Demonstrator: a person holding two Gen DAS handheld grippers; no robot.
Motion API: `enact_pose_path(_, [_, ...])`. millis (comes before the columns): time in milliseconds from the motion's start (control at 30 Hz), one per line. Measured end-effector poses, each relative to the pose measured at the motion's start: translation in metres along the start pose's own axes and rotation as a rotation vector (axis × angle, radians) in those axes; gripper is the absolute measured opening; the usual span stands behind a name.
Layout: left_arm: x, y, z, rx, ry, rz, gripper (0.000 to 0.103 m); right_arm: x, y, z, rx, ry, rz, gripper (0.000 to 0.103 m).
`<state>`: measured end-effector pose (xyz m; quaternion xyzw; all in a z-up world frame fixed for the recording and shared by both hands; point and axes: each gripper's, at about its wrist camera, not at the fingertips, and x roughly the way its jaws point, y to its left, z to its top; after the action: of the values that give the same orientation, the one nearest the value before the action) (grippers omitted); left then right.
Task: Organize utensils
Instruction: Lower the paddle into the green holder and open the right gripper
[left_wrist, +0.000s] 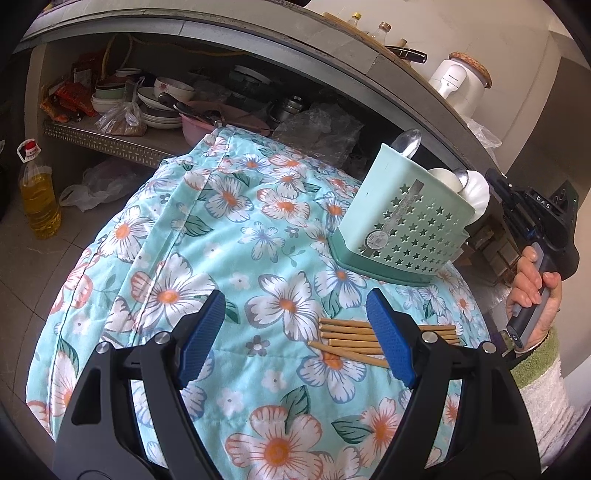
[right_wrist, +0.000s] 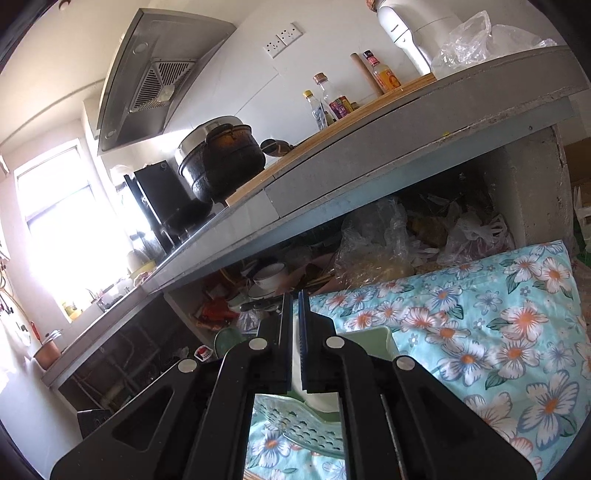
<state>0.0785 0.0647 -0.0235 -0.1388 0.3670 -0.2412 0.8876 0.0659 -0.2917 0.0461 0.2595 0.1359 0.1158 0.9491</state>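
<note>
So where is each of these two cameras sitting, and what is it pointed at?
Left wrist: on the left claw, angled down at the floral cloth, chopsticks and green utensil holder; the person's right hand shows.
Right wrist: on the right claw, nearly level over the green utensil holder, facing the counter; its fingers pinch a white spoon.
Shared: holder, cloth, counter, cluttered shelf.

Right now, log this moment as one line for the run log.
left gripper: jaws open, empty | right gripper: jaws shut on white spoon, over green holder | chopsticks: on floral cloth, not yet stowed
</note>
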Motion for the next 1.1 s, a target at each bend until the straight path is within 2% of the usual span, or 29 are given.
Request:
enact_pose_path(133, [-0.004,-0.004,0.000,0.006,-0.005,-0.001,0.075,-0.023,0.001,-0.002,0.011,-0.029,-0.021,0.017])
enact_pose_path(233, [-0.007,-0.007,-0.001,0.013,-0.008,-0.006,0.075,-0.039,0.003,-0.003,0.026,-0.039,-0.021,0.019])
enact_pose_path(367, [-0.006,-0.014,-0.003,0.027,-0.001,-0.016,0.075,-0.049,0.018,-0.003,0.021,-0.006,0.000,0.022])
enact_pose_path(500, [-0.004,-0.022,-0.005,0.041,0.006,-0.032,0.075,-0.035,0.044,-0.002,0.012,0.081,0.048,0.041])
enact_pose_path(600, [-0.003,-0.025,-0.006,0.047,0.010,-0.042,0.075,-0.012,0.062,-0.003,0.017,0.182,0.043,0.052])
enact_pose_path(700, [-0.003,-0.025,-0.008,0.041,0.014,-0.047,0.075,0.018,0.066,-0.004,0.078,0.297,0.032,0.054])
enact_pose_path(933, [0.000,-0.015,-0.011,0.018,0.020,-0.059,0.075,0.065,0.060,-0.003,0.167,0.443,-0.129,0.055])
enact_pose_path(1100, [0.003,-0.005,-0.013,-0.004,0.027,-0.073,0.075,0.083,0.053,-0.004,0.222,0.485,-0.238,0.057])
